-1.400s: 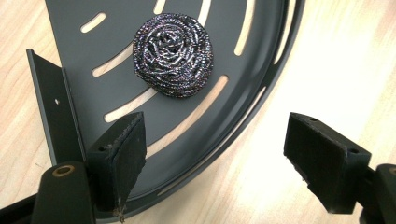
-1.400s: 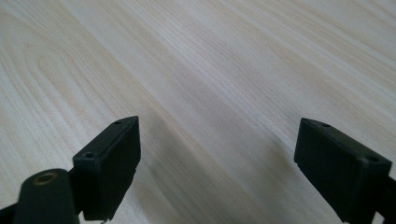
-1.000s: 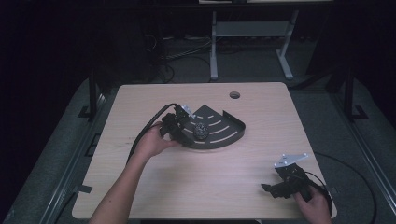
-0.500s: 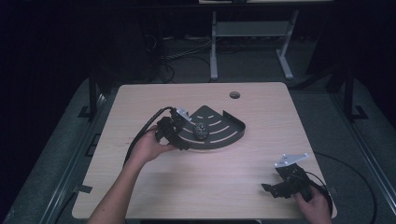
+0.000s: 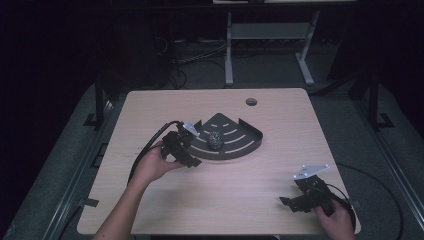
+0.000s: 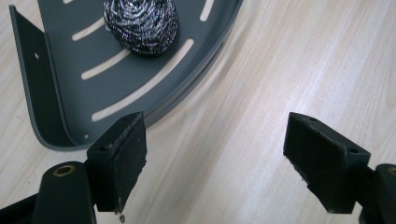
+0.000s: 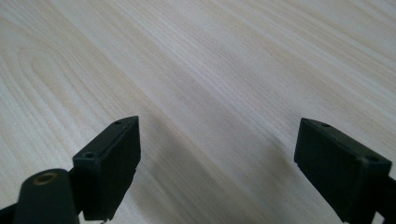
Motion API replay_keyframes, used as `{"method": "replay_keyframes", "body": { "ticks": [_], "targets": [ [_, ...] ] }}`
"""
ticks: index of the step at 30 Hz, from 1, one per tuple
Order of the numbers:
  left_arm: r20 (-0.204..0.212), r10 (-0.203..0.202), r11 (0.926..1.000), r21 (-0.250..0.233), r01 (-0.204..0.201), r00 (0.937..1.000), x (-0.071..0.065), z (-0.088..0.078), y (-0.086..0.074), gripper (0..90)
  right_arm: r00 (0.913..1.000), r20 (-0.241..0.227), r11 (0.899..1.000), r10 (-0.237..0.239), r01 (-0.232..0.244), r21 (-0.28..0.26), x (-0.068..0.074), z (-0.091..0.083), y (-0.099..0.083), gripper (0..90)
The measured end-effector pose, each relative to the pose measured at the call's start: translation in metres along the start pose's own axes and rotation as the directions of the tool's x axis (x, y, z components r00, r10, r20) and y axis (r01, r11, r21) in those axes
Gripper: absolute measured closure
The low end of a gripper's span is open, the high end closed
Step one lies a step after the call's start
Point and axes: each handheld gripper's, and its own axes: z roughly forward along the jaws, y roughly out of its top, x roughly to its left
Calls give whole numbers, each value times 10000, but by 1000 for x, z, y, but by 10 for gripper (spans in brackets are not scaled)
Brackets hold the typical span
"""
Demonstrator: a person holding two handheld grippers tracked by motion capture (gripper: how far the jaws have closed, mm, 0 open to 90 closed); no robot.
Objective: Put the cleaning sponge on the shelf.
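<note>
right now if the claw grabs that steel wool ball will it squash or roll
The round silver steel wool scourer looks like loose coiled wire, so it probably squashes and weighs little. Its rounded shape might roll, though the dark grey slotted fan-shaped tray has raised walls that would likely stop it.

Bench (image 5: 235, 195): fan-shaped slotted corner shelf tray (image 5: 240, 145) lies at centre. Steel wool scourer (image 5: 215, 140) rests in the tray, toward its left part. Left claw (image 5: 192, 161) sits just left of the tray, at its near-left edge. Right claw (image 5: 286, 202) lies at the bench's near right corner, well apart from the tray.
</note>
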Motion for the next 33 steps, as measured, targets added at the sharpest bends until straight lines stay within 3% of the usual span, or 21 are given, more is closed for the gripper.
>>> {"method": "replay_keyframes", "body": {
  "ticks": [33],
  "targets": [
    [9,-194,9998,-34,194,9998,-17,2,-31,209,10000,-17,9999,-66,67,128,1,2,1,143]
  ]
}}
